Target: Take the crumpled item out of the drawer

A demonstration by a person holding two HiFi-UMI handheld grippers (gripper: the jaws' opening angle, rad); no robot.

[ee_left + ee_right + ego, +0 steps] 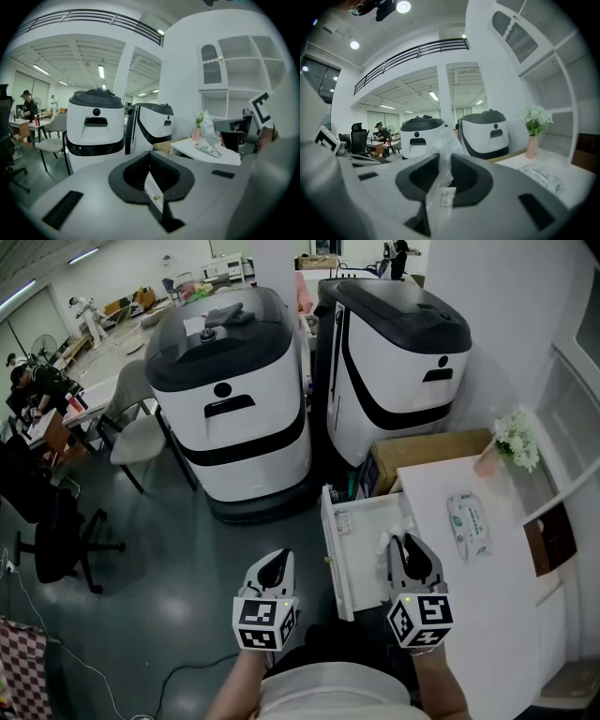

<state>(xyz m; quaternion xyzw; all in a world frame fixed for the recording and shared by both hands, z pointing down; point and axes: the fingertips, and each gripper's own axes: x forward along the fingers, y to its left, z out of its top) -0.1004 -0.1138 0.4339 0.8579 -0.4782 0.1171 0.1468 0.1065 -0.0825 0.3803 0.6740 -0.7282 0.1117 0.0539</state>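
My right gripper is shut on the crumpled item, a wad of thin white plastic. It holds the wad just above the open white drawer, which is pulled out of the white table. In the right gripper view the translucent wad stands up between the two dark jaws of the right gripper, which are pressed against it. My left gripper hangs over the dark floor to the left of the drawer. In its own view the left gripper has its jaws together with nothing held.
A wipes pack and a vase of white flowers are on the table, and a cardboard box stands behind it. Two big white machines stand beyond the drawer. Chairs and people at desks are far left.
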